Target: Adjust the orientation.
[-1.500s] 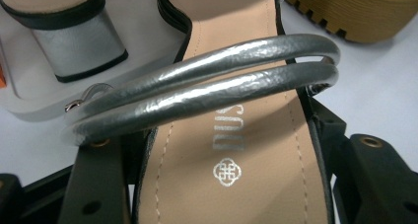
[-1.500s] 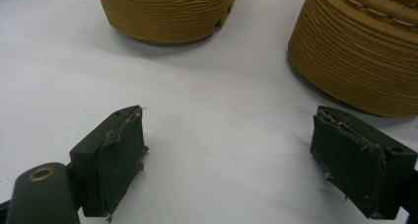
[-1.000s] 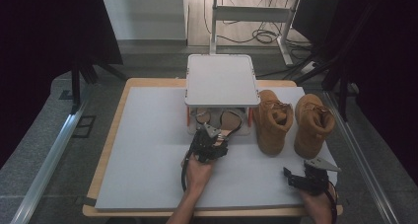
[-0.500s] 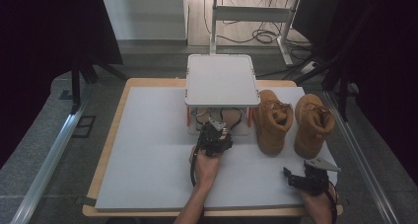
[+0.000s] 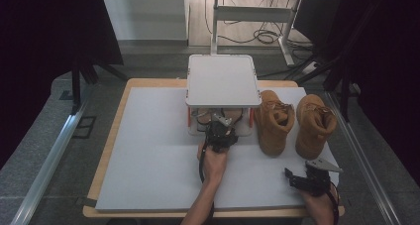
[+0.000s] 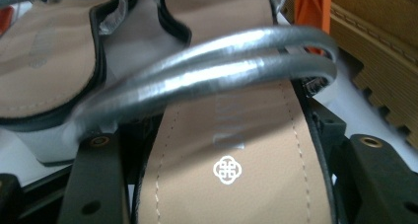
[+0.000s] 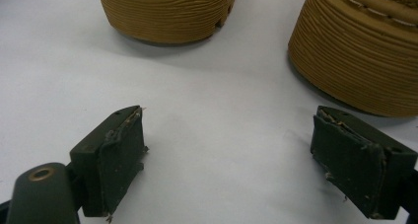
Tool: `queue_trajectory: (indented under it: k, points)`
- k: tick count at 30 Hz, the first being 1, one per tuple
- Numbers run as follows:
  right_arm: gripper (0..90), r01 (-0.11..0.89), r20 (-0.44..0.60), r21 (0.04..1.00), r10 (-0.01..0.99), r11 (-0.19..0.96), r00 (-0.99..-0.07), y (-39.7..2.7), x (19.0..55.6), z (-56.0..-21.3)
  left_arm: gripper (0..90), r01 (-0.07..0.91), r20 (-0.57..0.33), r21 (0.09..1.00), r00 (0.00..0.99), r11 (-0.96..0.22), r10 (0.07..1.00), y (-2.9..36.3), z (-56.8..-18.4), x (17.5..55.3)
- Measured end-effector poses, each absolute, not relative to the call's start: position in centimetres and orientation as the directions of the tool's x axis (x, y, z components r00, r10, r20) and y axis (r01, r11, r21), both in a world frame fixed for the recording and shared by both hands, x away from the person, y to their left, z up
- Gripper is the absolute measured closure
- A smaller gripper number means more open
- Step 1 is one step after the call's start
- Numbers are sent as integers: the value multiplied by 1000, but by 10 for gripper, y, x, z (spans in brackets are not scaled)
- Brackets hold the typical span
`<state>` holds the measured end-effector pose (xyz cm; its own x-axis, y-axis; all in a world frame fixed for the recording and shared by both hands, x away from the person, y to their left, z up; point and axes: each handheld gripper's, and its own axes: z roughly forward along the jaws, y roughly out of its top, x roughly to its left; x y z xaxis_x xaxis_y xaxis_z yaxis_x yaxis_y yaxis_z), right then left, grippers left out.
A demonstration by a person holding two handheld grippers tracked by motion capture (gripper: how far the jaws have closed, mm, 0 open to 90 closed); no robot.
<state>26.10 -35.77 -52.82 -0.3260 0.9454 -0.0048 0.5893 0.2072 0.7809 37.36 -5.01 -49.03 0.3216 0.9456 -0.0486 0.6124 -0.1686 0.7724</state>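
Left claw [image 5: 221,131] moved further under rack [image 5: 223,80], jaws straddling sandal [image 6: 231,155]; grip unclear.

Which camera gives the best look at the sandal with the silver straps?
The left gripper view: the sandal lies between the jaws, its tan insole and silver straps close up. The high view shows a sliver of it under the shelf.

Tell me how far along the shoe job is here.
Done: two boots stand on the mat beside the rack. In hand: the left gripper straddles a sandal under the rack; grip unclear. Left: the other sandal. The right gripper rests open.
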Motion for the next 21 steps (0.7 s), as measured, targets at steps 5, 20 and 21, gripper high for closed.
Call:
queue_trajectory:
  k: [5,20,21]
  points:
    - [128,589,-5,781,945,207,-326,-358,261,-528,379,620,-42,767,308,-167,950,-55,-493,376]
    - [128,589,-4,781,945,207,-326,-358,261,-528,380,614,-13,770,284,-172,959,-63,-498,385]
    - [128,589,-4,781,945,207,-326,-358,261,-528,380,614,-11,770,281,-171,960,-64,-499,386]
